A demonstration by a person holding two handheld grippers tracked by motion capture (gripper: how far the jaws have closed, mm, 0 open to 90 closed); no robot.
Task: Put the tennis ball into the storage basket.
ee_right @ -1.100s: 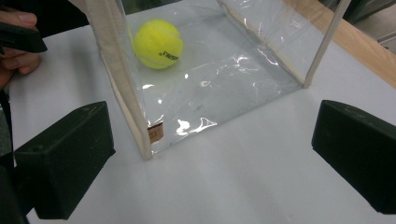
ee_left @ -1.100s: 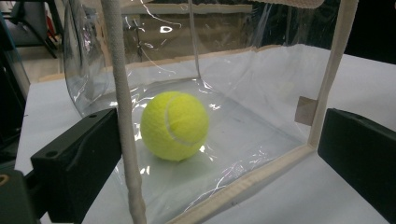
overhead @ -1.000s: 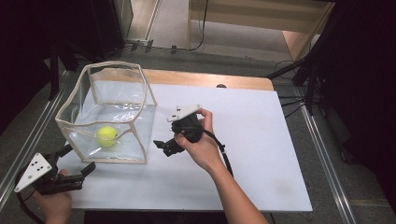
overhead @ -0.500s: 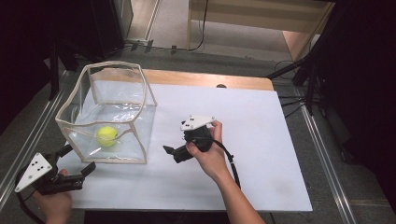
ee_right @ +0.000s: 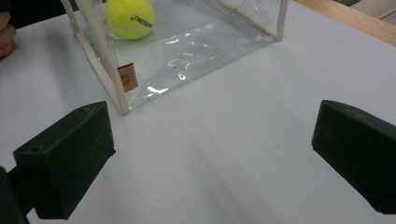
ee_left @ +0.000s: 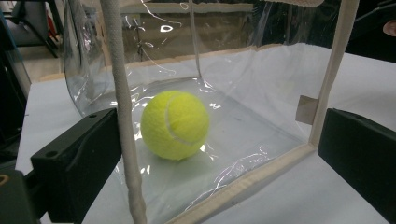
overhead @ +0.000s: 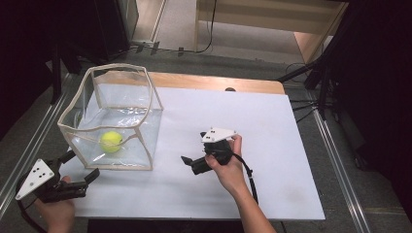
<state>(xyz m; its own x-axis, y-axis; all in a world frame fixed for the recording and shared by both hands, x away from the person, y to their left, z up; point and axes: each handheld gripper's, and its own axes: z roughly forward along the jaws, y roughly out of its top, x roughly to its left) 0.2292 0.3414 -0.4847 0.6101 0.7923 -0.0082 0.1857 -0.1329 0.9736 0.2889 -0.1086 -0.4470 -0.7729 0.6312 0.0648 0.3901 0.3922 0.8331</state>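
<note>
Light falls from overhead onto the white table point(overhead: 272, 145), bright and even, while the room around it sinks into near black. The clear bag point(overhead: 145, 121) throws white glints and streaks of glare off its creased walls. Both gripper views are sharp mid-frame, with the near jaws soft and blurred.

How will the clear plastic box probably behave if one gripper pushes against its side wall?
The clear box would likely flex rather than resist: its walls look like thin film, wrinkled and bowed between cloth-edged seams. It probably slides easily on the smooth white table, seeming light. The tennis ball inside would likely roll if the box shifts.
</note>
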